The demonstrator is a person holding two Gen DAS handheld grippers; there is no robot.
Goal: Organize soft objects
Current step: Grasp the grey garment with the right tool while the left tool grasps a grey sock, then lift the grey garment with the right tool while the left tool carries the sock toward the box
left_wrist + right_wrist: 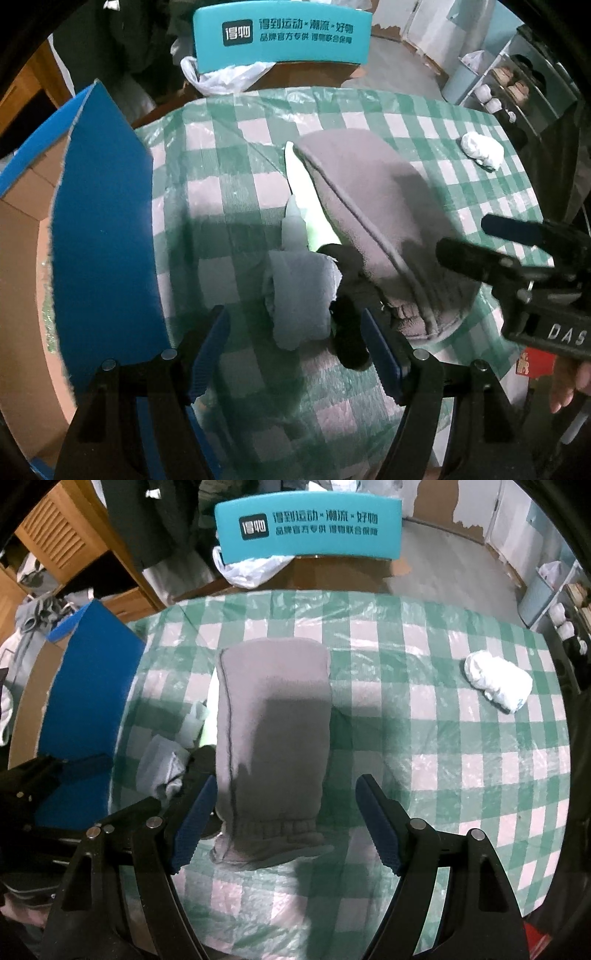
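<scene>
A folded grey fleece garment (273,738) lies on the checked table; it also shows in the left wrist view (373,221). Beside its left edge lie a rolled pale grey sock (299,299), a black soft item (347,325) and a pale green cloth (310,206) partly under the fleece. A white rolled sock (498,683) lies far right. My left gripper (293,354) is open, its jaws on either side of the grey sock and black item. My right gripper (282,823) is open over the fleece's cuffed near end, and shows in the left wrist view (480,243).
An open cardboard box with blue flaps (99,229) stands at the table's left edge. A teal box (306,528) and a white plastic bag (251,568) sit behind the table. Shelves with white cups (495,99) stand at the far right.
</scene>
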